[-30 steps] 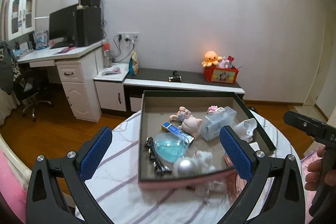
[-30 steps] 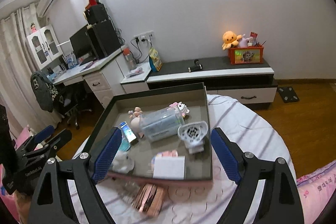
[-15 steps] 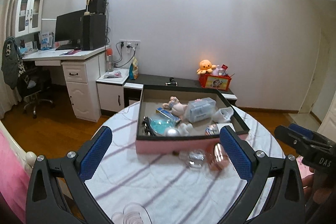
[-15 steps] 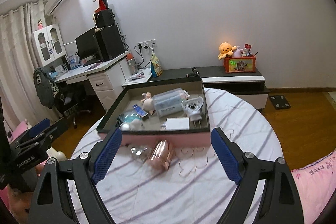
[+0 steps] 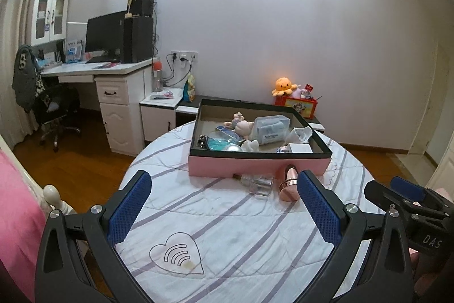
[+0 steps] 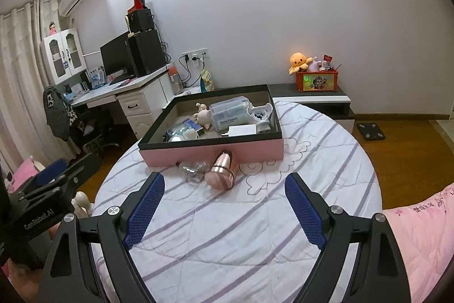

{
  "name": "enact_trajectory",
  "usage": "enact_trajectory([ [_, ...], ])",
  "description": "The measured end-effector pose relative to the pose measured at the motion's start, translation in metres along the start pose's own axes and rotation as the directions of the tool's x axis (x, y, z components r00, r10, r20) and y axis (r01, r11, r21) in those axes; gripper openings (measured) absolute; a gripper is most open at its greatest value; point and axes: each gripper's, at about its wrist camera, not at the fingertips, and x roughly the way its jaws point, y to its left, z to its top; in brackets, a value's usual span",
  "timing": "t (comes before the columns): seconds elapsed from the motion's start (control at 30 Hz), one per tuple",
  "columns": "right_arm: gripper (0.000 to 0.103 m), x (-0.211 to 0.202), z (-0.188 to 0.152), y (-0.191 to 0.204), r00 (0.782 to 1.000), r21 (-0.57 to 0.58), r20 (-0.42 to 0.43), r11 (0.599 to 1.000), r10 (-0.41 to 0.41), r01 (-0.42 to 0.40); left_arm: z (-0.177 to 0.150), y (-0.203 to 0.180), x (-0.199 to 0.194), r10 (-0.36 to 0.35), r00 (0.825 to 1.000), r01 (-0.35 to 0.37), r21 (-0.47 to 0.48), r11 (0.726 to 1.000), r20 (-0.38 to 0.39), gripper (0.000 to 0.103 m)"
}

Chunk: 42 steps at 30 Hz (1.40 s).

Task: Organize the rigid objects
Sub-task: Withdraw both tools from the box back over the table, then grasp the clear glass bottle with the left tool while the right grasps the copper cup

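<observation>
A pink box point(image 5: 258, 166) with a dark rim stands on the far half of a round table point(image 5: 227, 232); it also shows in the right wrist view point(image 6: 211, 154). It holds several small items: a clear floss case point(image 6: 231, 113), a pig figure point(image 6: 204, 117), a white card point(image 6: 242, 129). A rose-gold bottle point(image 6: 221, 171) and a clear glass bottle point(image 6: 194, 171) lie on the cloth against the box front. My left gripper point(image 5: 225, 210) is open and empty, well short of them. My right gripper point(image 6: 224, 208) is open and empty, just short of the bottles.
The table cloth is white with purple stripes and a heart print point(image 5: 177, 256). A pink bed cover point(image 6: 420, 240) lies at right. A desk with a monitor point(image 5: 105, 33) and a low cabinet with an orange plush point(image 6: 300, 61) stand by the far wall.
Both grippers have pulled back from above the box toward the near side of the table. The two bottles on the cloth have come into full view. Both stayed open.
</observation>
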Motion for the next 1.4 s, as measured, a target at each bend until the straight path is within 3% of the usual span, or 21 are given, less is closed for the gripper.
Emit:
enact_trajectory([
  [0.37, 0.088, -0.002, 0.001, 0.005, 1.0, -0.013, 0.002, 1.0, -0.002, 0.002, 0.0, 0.0, -0.009, -0.007, 1.0, 0.007, 0.001, 1.0, 0.002, 0.103],
  [0.73, 0.088, 0.018, -0.003, 0.002, 0.999, -0.024, -0.04, 1.0, -0.017, 0.016, -0.01, 0.001, 0.013, -0.011, 0.998, 0.01, -0.006, 1.0, -0.059, 0.103],
  [1.0, 0.088, 0.065, 0.0, -0.004, 0.992, -0.05, -0.121, 0.998, -0.036, 0.03, -0.018, 0.003, 0.047, -0.009, 0.993, 0.008, -0.01, 1.0, -0.119, 0.103],
  [1.4, 0.088, 0.154, -0.003, -0.005, 0.961, -0.057, -0.27, 0.998, -0.053, 0.039, -0.033, 0.018, 0.12, -0.005, 0.972, -0.011, -0.068, 0.998, -0.235, 0.103],
])
